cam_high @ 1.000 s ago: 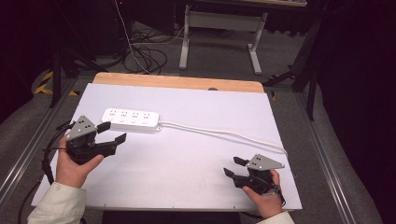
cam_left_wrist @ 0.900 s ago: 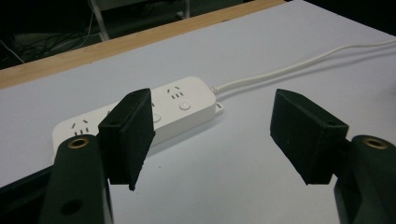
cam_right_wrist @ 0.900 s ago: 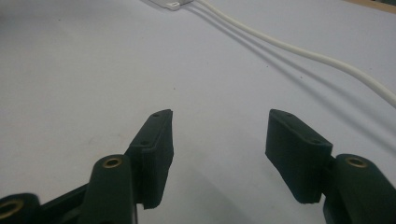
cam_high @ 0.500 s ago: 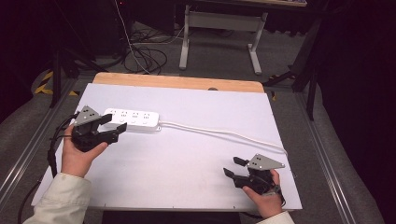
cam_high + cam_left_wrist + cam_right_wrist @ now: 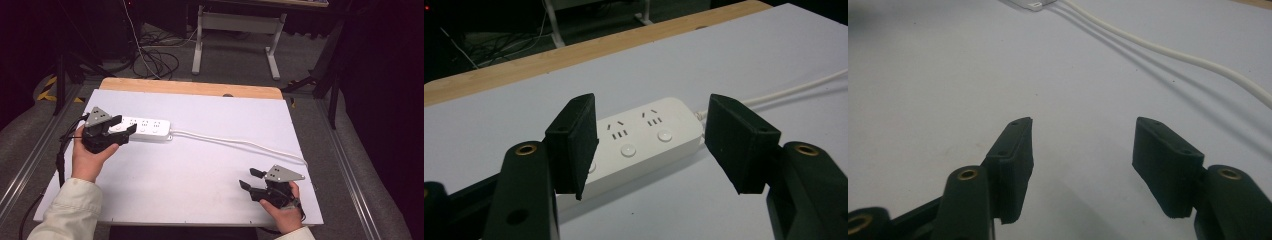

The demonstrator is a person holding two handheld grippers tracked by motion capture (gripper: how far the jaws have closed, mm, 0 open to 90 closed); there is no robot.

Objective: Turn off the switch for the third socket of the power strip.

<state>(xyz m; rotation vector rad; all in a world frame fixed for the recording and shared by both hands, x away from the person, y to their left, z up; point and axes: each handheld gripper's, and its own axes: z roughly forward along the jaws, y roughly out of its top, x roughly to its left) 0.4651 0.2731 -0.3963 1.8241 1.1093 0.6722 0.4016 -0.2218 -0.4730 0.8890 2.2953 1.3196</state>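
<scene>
Left hand-held gripper (image 5: pixel 121 125), jaws closing, reached the power strip (image 5: pixel 147 128).

- No readable text, brand name, label or number appears anywhere in these views.
- The white power strip (image 5: pixel 634 142) carries only moulded socket slots and round buttons on its top face; no lettering on it can be made out.
- Yellow and black hazard stripes (image 5: pixel 50 87) mark the floor to the left of the table, a warning pattern without words.
</scene>
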